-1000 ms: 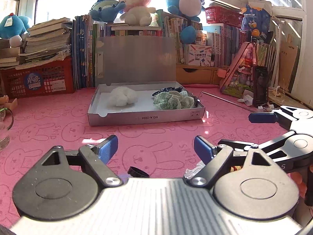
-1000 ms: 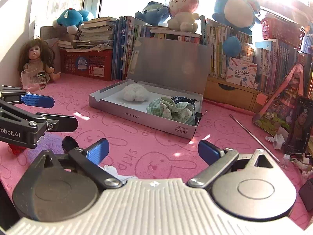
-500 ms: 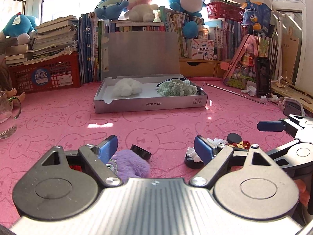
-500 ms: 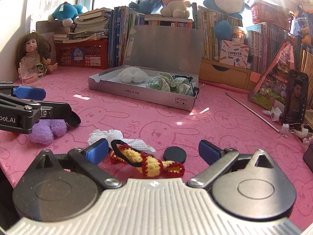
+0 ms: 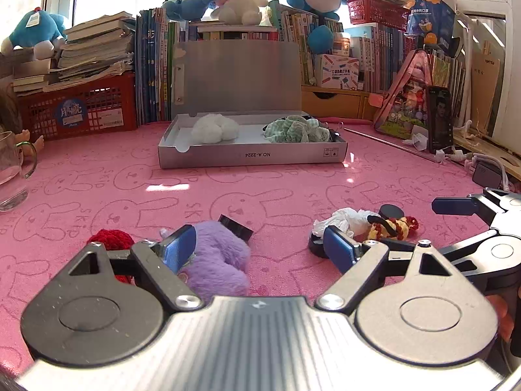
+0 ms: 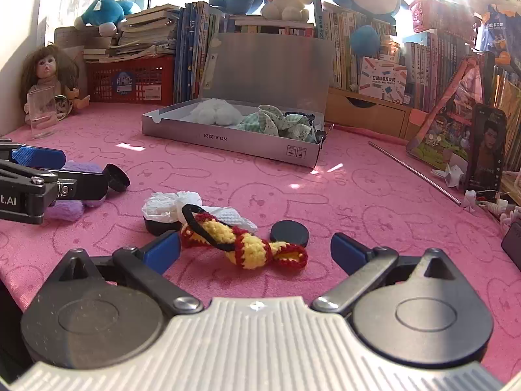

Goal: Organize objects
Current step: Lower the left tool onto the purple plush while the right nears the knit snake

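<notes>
A silver open box (image 5: 254, 158) (image 6: 234, 140) sits mid-mat, holding a white fluffy piece (image 5: 213, 127) and green checked scrunchies (image 5: 293, 130). My left gripper (image 5: 260, 247) is open, low over the mat, with a purple fluffy scrunchie (image 5: 215, 257) just inside its left finger; a red knit piece (image 5: 110, 236) lies further left. My right gripper (image 6: 255, 251) is open, its fingers either side of a yellow-and-red crochet band (image 6: 247, 244) on the mat. A white crumpled piece (image 6: 169, 207) over a black cap and a black disc (image 6: 289, 233) lie just beyond.
A glass mug (image 5: 11, 176) stands far left, near a doll (image 6: 49, 71). Books, a red basket (image 5: 78, 110) and plush toys line the back. A metal rod (image 6: 413, 169), a phone (image 6: 485, 153) and cables are at the right. A black cap (image 6: 117, 177) lies by the purple scrunchie.
Both grippers have pulled back from the box and dropped low over the mat. The purple scrunchie, crochet band and small pieces have come into view between and before the fingers.
</notes>
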`<action>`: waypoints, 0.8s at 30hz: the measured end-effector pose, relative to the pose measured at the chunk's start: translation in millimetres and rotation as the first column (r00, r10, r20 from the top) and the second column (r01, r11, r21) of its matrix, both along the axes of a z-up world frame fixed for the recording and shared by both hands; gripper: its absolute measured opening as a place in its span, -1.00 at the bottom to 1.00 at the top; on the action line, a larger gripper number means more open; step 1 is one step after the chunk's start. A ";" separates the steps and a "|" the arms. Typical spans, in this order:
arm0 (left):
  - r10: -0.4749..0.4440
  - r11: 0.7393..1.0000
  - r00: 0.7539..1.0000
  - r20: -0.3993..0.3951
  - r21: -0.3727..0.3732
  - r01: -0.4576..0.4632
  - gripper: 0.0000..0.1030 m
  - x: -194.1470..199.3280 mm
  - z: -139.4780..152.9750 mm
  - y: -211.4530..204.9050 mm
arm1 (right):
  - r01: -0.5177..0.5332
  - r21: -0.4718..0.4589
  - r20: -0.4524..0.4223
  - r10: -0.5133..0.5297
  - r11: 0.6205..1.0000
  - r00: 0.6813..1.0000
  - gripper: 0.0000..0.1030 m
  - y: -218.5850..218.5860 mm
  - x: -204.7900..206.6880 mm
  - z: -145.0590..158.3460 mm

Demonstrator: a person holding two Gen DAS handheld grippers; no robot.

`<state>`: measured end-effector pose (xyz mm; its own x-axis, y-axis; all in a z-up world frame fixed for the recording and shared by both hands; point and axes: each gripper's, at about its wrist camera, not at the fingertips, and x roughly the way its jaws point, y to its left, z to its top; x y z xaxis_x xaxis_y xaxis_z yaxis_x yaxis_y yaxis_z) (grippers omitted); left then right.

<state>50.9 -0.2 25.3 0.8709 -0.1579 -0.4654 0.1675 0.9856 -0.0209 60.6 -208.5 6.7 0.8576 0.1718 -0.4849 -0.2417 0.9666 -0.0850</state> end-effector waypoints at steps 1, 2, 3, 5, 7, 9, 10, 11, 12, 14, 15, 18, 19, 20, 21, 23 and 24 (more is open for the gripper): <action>0.000 1.000 1.000 -0.001 0.000 0.000 0.72 -0.5 -0.5 0.3 | 0.000 -0.004 0.002 0.000 1.000 1.000 0.98 0.4 -0.1 -0.4; 0.001 1.000 1.000 -0.002 -0.001 -0.001 0.72 -1.1 -1.2 0.8 | 0.001 -0.004 0.002 -0.001 1.000 1.000 0.98 0.3 -0.1 -0.6; 0.003 1.000 1.000 -0.003 -0.001 -0.003 0.72 -1.6 -2.1 1.3 | 0.002 -0.002 0.002 -0.002 1.000 1.000 0.98 0.1 0.0 -0.9; 0.007 1.000 1.000 -0.007 0.000 -0.007 0.72 -1.9 -3.7 2.1 | 0.009 0.009 -0.004 -0.009 1.000 1.000 0.98 -1.0 1.1 -2.0; 0.015 1.000 1.000 -0.010 0.005 -0.015 0.72 -1.9 -6.0 2.8 | 0.014 0.019 -0.012 -0.014 1.000 1.000 0.98 -1.6 2.4 -3.2; 0.016 1.000 1.000 -0.005 0.019 -0.016 0.72 -2.2 -7.1 2.4 | 0.020 0.026 -0.021 -0.019 0.999 1.000 0.98 -1.8 4.0 -4.9; 0.017 1.000 1.000 -0.003 0.026 -0.016 0.72 -1.9 -7.0 2.3 | 0.021 0.029 -0.023 -0.020 0.999 1.000 0.98 -1.6 4.5 -5.5; 0.021 0.999 1.000 0.000 0.029 -0.021 0.72 -2.0 -6.9 2.3 | 0.021 0.030 -0.024 -0.020 0.999 0.999 0.98 -1.3 4.8 -5.7; 0.024 0.999 1.000 0.005 0.030 -0.024 0.72 -2.2 -6.7 2.4 | 0.021 0.032 -0.025 -0.020 0.999 0.999 0.98 -0.8 5.0 -5.9; 0.027 0.999 0.999 0.020 0.036 -0.028 0.72 -2.7 -5.8 3.0 | 0.015 0.038 -0.035 -0.013 0.999 0.999 0.97 0.1 6.1 -5.7; 0.031 0.999 0.999 0.025 0.040 -0.032 0.72 -2.1 -5.6 3.2 | 0.011 0.044 -0.039 -0.009 0.999 0.999 0.96 0.3 6.4 -5.7; 0.055 0.997 0.998 0.027 0.048 -0.056 0.72 1.3 -6.4 5.5 | 0.004 0.055 -0.046 -0.002 0.998 0.999 0.92 1.6 7.3 -5.5; 0.063 0.997 0.998 0.025 0.046 -0.064 0.72 2.5 -7.0 6.7 | 0.004 0.055 -0.046 -0.002 0.999 0.999 0.90 1.8 7.2 -5.5; 0.069 0.997 0.997 0.023 0.043 -0.070 0.72 3.4 -7.7 7.7 | 0.004 0.055 -0.046 -0.002 0.998 0.999 0.90 2.1 7.4 -5.5; 0.077 0.996 0.997 0.020 0.039 -0.078 0.72 4.1 -8.6 8.9 | 0.005 0.057 -0.045 -0.003 0.998 0.999 0.89 1.8 7.1 -5.5; 0.086 0.996 0.996 0.014 0.036 -0.087 0.72 5.0 -10.5 10.8 | 0.005 0.064 -0.050 -0.002 0.998 0.999 0.82 2.7 7.6 -5.5; 0.088 0.995 0.996 0.010 0.037 -0.088 0.72 5.6 -12.0 11.5 | 0.003 0.068 -0.053 0.000 0.998 0.999 0.80 3.0 8.0 -5.7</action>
<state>56.5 11.3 13.3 0.8846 -0.0632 -0.4620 0.0801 0.9966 0.0171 68.6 -205.5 1.0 0.8311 0.2043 -0.5173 -0.2425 0.9701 -0.0065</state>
